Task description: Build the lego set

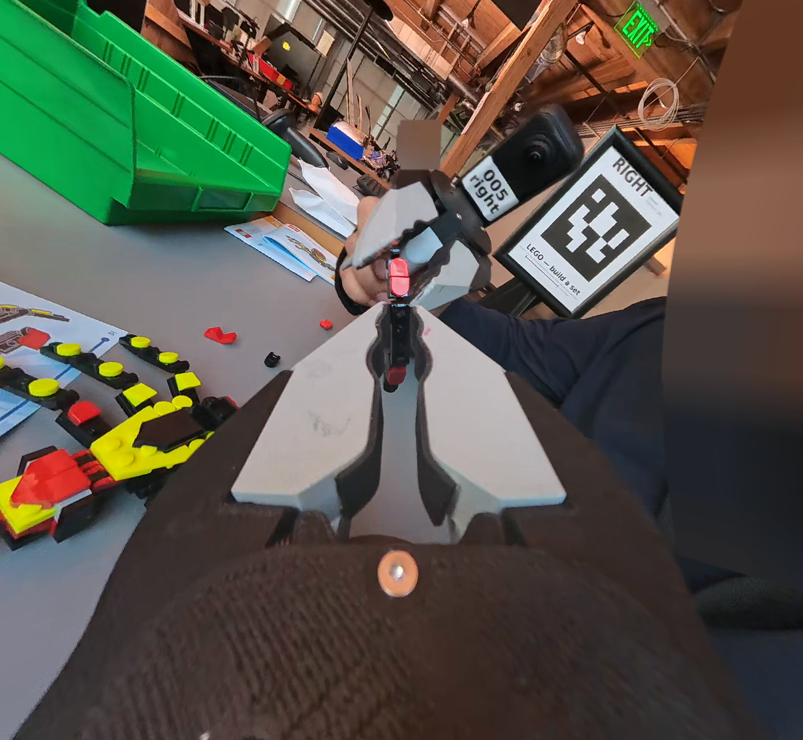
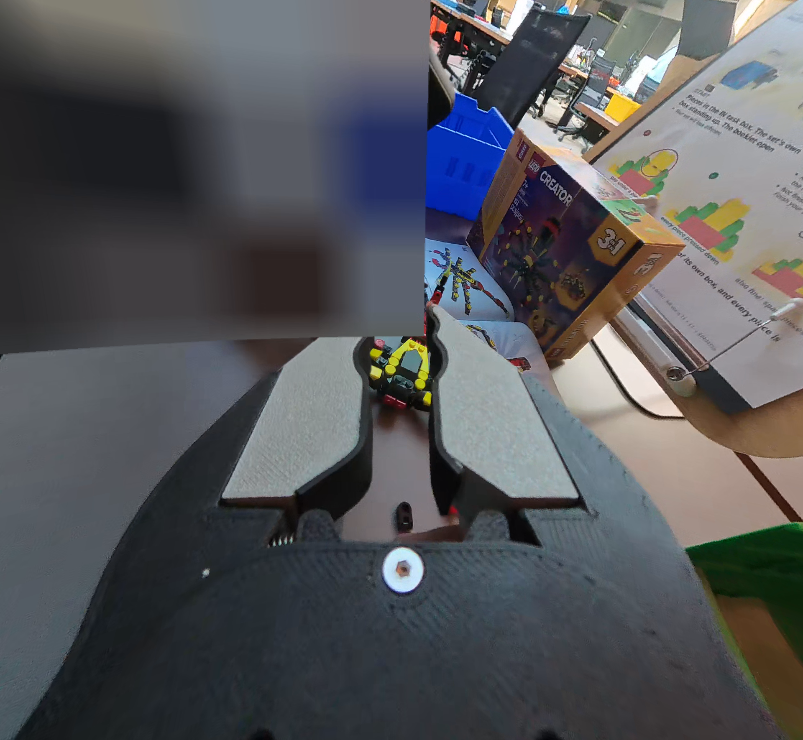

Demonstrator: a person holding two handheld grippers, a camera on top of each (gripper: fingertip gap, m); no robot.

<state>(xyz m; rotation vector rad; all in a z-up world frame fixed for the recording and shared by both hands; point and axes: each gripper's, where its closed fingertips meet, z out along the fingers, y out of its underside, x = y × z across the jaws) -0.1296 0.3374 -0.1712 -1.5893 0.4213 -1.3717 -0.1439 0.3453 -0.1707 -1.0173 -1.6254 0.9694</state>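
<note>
Half the right tool [image 2: 402, 365] view blurred out.

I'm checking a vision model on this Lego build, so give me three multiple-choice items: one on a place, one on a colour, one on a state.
1. Where does the Lego box stand?
A. On the table, next to the blue bin
B. Inside the green bin
C. On the floor

2. What colour are the round tiles on the loose black strips?
A. White
B. Yellow
C. Blue

3. What is the left gripper doing?
A. Open over the table
B. Shut on nothing
C. Shut on a leg piece

Answers:
1 A: the Lego box stands on the table with the blue bin just behind it.
2 B: the black strips carry yellow round tiles.
3 C: the left gripper pinches the black-and-red leg piece, whose far red end sits in the right gripper.
</note>
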